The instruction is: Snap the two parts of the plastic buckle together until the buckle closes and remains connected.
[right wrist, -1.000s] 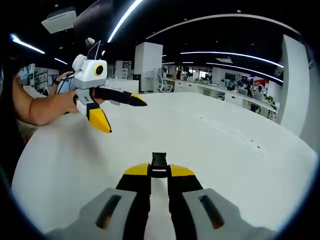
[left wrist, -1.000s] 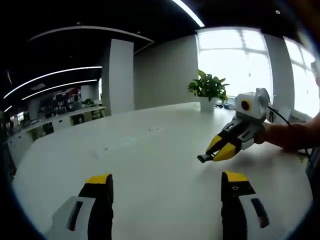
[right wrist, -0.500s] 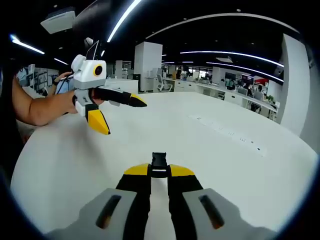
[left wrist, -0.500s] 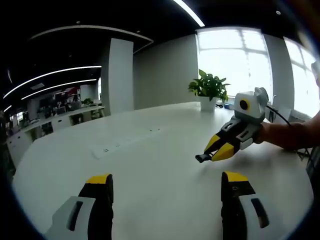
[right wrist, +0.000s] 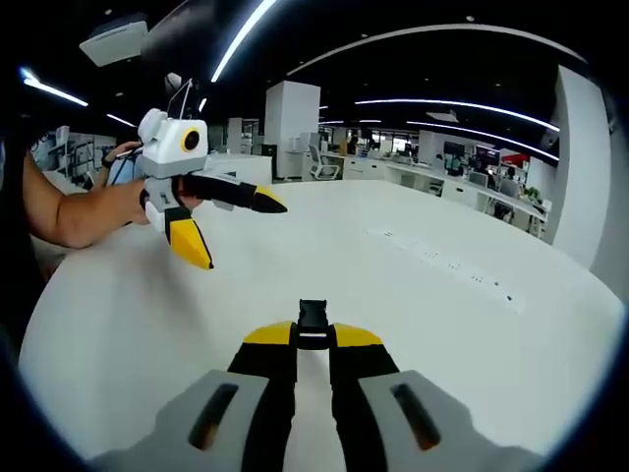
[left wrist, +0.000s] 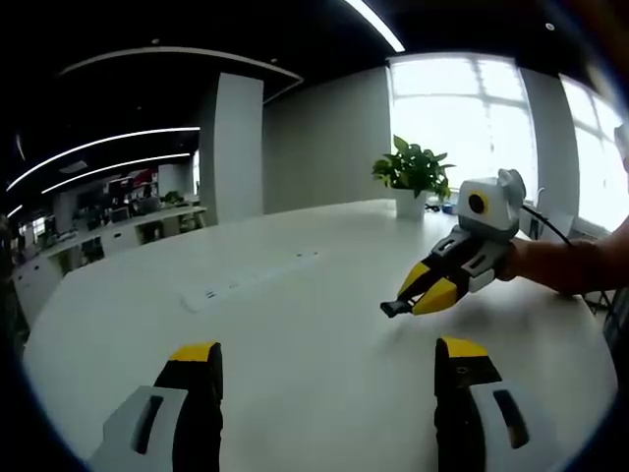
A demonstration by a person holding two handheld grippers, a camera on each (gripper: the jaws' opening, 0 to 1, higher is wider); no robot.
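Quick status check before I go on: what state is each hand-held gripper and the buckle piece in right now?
Left hand-held gripper: open, jaws spread wide, empty, held above the white table.
Right hand-held gripper: shut on the small black plastic buckle part.
Small black plastic buckle part: pinched between the jaw tips, sticking out past them, lifted off the table, not joined to any other part.
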